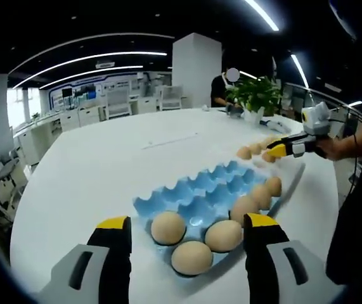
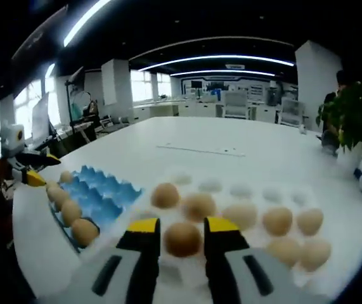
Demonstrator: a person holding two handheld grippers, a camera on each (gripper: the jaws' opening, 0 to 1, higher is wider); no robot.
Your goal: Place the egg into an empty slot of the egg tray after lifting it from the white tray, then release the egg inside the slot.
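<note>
White, round table (image 2: pixel 187 136) in a long open-plan office carries everything, with desks, ceiling light strips and a potted plant (image 2: pixel 352 117) behind.

In the right gripper view the right gripper (image 2: pixel 182 237) has one egg (image 2: pixel 182 238) directly between its yellow-tipped jaws. They sit close on either flank, apparently touching it, though whether they are truly pinching I cannot tell. That egg rests in the white tray (image 2: pixel 231 190), at the near edge of the brood of eggs, with the others fanned out from twelve to three o'clock of it. It looks nearly round from here, so its long axis probably points up toward the camera (a guess, not something the view settles).

At nine to ten o'clock from the held egg lies the blue egg tray (image 2: pixel 98 196), just beside the white tray. Its occupied cups run along the near-left side, and the empty ones lie farther in.

Seen from the left gripper view, the left gripper (image 1: pixel 187 237) hangs with jaws spread wide at the egg tray's near end, holding nothing. The right gripper is plainly the nearer one to the egg, and its carry would go leftward.
</note>
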